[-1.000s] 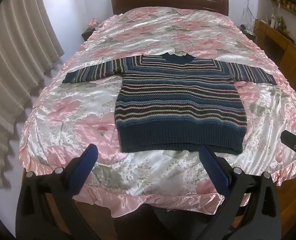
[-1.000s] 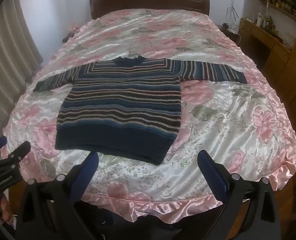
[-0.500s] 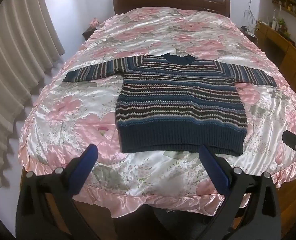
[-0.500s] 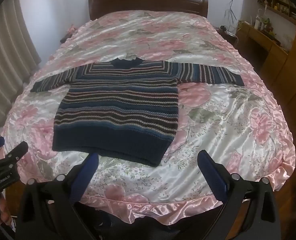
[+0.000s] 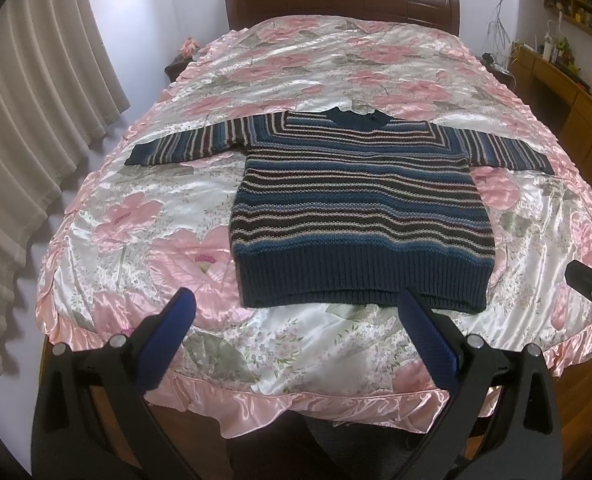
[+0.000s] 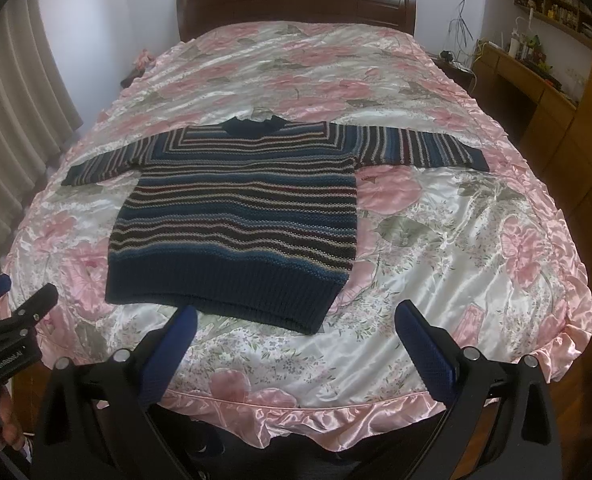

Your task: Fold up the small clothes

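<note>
Looking along my left gripper (image 5: 293, 304), jaws spread wide and empty, I see the striped sweater (image 5: 360, 216) lying flat with sleeves out on the pink floral bedspread (image 5: 143, 216). My right gripper (image 6: 293, 316) is equally wide and empty; only its view shows a hand (image 6: 5, 424) beneath the left tool.
</note>
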`<state>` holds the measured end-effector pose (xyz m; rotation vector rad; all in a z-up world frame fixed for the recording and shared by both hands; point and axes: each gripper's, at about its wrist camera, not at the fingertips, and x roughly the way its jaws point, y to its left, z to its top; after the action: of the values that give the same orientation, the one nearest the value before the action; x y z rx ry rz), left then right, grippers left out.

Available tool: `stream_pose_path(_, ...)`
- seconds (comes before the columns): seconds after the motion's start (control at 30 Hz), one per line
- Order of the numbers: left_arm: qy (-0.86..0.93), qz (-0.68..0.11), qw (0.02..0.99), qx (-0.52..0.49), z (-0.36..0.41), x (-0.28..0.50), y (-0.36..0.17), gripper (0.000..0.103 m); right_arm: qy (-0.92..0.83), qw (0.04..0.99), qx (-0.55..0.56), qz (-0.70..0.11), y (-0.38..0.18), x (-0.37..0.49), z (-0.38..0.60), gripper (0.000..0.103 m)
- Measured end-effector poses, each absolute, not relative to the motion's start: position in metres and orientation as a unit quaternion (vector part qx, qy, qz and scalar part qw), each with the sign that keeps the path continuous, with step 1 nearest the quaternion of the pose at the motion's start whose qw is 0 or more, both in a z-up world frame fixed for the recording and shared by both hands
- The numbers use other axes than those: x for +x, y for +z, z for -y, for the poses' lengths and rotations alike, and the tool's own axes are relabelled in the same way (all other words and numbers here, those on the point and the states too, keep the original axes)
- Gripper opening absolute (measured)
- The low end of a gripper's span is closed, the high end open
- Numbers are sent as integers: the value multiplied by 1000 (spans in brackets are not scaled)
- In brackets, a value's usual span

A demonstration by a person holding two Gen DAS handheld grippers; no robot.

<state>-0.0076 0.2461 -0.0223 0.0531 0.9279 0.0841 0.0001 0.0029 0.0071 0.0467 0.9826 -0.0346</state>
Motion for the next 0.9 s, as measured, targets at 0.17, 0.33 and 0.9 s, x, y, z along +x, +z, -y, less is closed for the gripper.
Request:
stream_pose_path(0.17,41,-447,893,26,-246,-8,-22,100,-16,881,23,-472,7,1,-4,99)
stream_pose_path(0.33,42,-448,893,26,-247,-7,-24,100,-16,881,22,-473,6,1,-3,99)
stream_pose_path(0.9,43,-448,892,27,-247,-6,-26,100,-16,880,23,-474,5,3,-2,99)
